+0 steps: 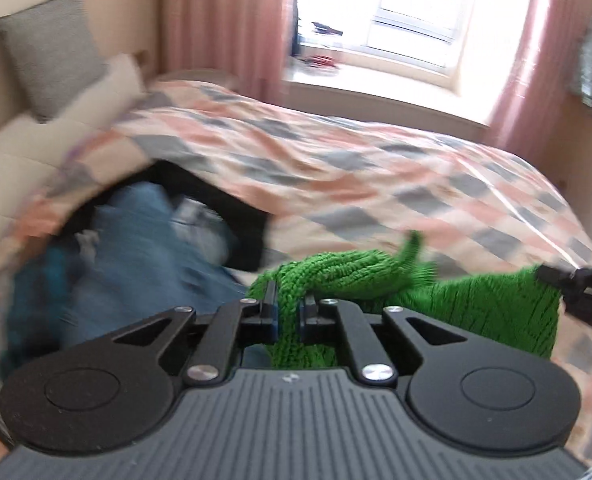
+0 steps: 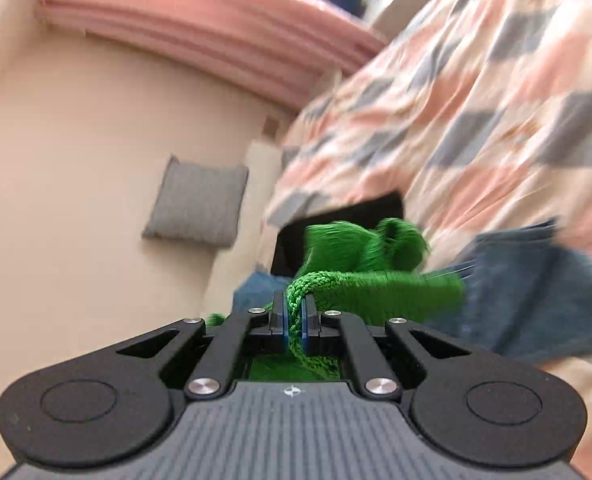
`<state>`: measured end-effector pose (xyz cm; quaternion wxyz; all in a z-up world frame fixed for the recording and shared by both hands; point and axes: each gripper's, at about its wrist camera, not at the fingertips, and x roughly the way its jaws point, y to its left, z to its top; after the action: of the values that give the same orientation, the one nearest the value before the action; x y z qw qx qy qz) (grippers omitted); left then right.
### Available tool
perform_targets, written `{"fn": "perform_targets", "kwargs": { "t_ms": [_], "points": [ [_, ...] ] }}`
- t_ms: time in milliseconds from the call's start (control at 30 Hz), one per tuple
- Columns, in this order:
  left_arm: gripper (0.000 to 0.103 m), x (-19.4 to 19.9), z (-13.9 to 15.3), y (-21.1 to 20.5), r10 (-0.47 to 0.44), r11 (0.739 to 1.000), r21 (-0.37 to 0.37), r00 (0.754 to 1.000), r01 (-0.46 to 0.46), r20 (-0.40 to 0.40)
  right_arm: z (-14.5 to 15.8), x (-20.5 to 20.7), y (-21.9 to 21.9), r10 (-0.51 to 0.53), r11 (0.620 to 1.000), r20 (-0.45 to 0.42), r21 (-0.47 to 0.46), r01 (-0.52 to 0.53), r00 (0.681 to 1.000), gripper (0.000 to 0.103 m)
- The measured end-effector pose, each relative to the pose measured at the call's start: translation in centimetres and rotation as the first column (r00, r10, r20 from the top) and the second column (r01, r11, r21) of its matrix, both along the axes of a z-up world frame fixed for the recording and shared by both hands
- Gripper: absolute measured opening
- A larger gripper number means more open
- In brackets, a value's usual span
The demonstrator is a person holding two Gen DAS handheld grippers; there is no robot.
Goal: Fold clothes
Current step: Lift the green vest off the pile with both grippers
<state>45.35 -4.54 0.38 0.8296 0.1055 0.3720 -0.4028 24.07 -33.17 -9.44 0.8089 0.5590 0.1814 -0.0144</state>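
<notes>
Your work surface is a bed under a pink, grey and cream checked duvet (image 1: 376,168), with a grey cushion (image 1: 48,56) against the wall and pink curtains (image 1: 224,20) at the window.

Progress: early, on my reading. Nothing folded is visible. A heap of blue denim garments (image 1: 144,248) and a black item (image 1: 232,216) lies unsorted on the duvet, so most of the task remains.

The garment in hand is a bright green knitted sweater (image 1: 476,312), chunky-ribbed, bunched and twisted, hanging between your two grippers above the bed, clear of the heap.

Your left gripper (image 1: 288,312) is clamped narrow on one rolled edge of the knit. Your right gripper (image 2: 294,316) is pinched tight on another cord-like fold. Both views are blurred.
</notes>
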Motion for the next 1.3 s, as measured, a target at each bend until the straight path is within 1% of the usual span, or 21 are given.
{"fn": "perform_targets", "kwargs": {
  "t_ms": [100,200,267,367,467,567,633,700,733,767,800,833,867,900,933,1000,1067,1100,1167,1233,1300],
  "points": [
    [0.006,-6.0,-1.0,-3.2,-0.074,0.997,-0.027,0.996,0.073,-0.056,2.2,-8.3,-1.4,-0.073,0.997,0.006,-0.011,0.073,0.997,0.006],
    [0.006,-11.9,-1.5,-6.3,-0.138,0.989,-0.058,0.986,0.133,-0.095,3.0,-16.4,-2.7,-0.157,0.988,-0.022,-0.016,0.156,0.987,0.006],
    [0.006,-15.7,-1.5,-8.3,-0.174,0.983,-0.085,0.977,0.164,-0.125,3.3,-22.0,-3.6,-0.208,0.978,-0.009,-0.004,0.208,0.978,0.006],
    [0.006,-20.5,-1.3,-11.7,-0.217,0.973,-0.118,0.963,0.2,-0.16,4.5,-29.7,-5.4,-0.278,0.96,0.004,-0.031,0.278,0.961,0.006],
    [0.006,-24.0,-0.8,-15.0,-0.243,0.965,-0.148,0.952,0.217,-0.186,5.9,-35.9,-8.1,-0.326,0.944,0.016,-0.058,0.326,0.945,0.006],
    [0.006,-26.5,0.4,-17.4,-0.249,0.958,-0.192,0.946,0.211,-0.205,8.1,-40.2,-11.1,-0.35,0.929,0.022,-0.116,0.35,0.936,0.006],
    [0.006,-27.4,1.1,-18.3,-0.25,0.955,-0.215,0.942,0.202,-0.223,9.8,-42.0,-12.5,-0.355,0.923,0.028,-0.147,0.355,0.935,0.006],
    [0.009,-27.5,0.3,-19.2,-0.218,0.967,-0.185,0.942,0.174,-0.257,11.4,-43.4,-13.3,-0.363,0.916,0.015,-0.179,0.36,0.932,0.007],
    [0.015,-27.2,-0.8,-19.8,-0.2,0.975,-0.15,0.941,0.163,-0.275,11.7,-44.1,-13.6,-0.372,0.912,-0.007,-0.191,0.364,0.928,0.007],
    [0.025,-26.8,-3.0,-20.5,-0.183,0.982,-0.105,0.937,0.158,-0.298,11.3,-44.7,-13.9,-0.388,0.908,-0.044,-0.186,0.374,0.921,0.007],
    [0.032,-26.4,-5.5,-21.1,-0.166,0.986,-0.058,0.932,0.155,-0.323,10.7,-45.3,-14.3,-0.403,0.905,-0.085,-0.183,0.383,0.911,0.008],
    [0.037,-26.0,-8.1,-21.8,-0.147,0.988,-0.01,0.926,0.153,-0.347,9.3,-45.4,-14.9,-0.417,0.902,-0.146,-0.189,0.389,0.897,0.01],
    [0.035,-25.7,-10.9,-22.0,-0.117,0.988,0.049,0.924,0.145,-0.365,7.2,-45.3,-15.6,-0.444,0.889,-0.223,-0.227,0.397,0.868,0.019],
    [0.035,-26.0,-13.7,-21.4,-0.102,0.985,0.089,0.914,0.148,-0.392,5.0,-45.2,-16.1,-0.468,0.878,-0.296,-0.262,0.4,0.833,0.024],
    [0.035,-26.5,-16.3,-20.5,-0.093,0.98,0.12,0.902,0.157,-0.422,2.4,-45.2,-16.3,-0.48,0.873,-0.365,-0.287,0.394,0.798,0.033],
    [0.035,-27.6,-21.6,-18.9,-0.071,0.968,0.179,0.874,0.178,-0.481,-2.9,-45.7,-16.6,-0.494,0.868,-0.483,-0.325,0.376,0.723,0.033],
    [0.035,-29.5,-26.0,-16.4,-0.058,0.958,0.203,0.831,0.202,-0.553,-7.8,-48.1,-15.1,-0.453,0.891,-0.524,-0.249,0.379,0.721,0.033],
    [0.036,-30.6,-27.7,-15.3,-0.055,0.955,0.208,0.814,0.212,-0.578,-10.1,-48.8,-14.2,-0.434,0.899,-0.545,-0.206,0.388,0.717,0.033],
    [0.041,-32.4,-30.3,-13.3,-0.051,0.953,0.204,0.787,0.222,-0.615,-14.0,-49.8,-11.7,-0.386,0.916,-0.577,-0.15,0.371,0.72,0.036],
    [0.046,-33.6,-32.2,-11.4,-0.043,0.961,0.18,0.754,0.211,-0.655,-17.0,-50.7,-9.4,-0.34,0.935,-0.608,-0.139,0.325,0.717,0.041],
    [0.047,-34.7,-33.9,-9.7,-0.034,0.969,0.155,0.722,0.194,-0.691,-19.3,-51.0,-7.9,-0.323,0.944,-0.618,-0.153,0.293,0.717,0.045]
  ]
}}
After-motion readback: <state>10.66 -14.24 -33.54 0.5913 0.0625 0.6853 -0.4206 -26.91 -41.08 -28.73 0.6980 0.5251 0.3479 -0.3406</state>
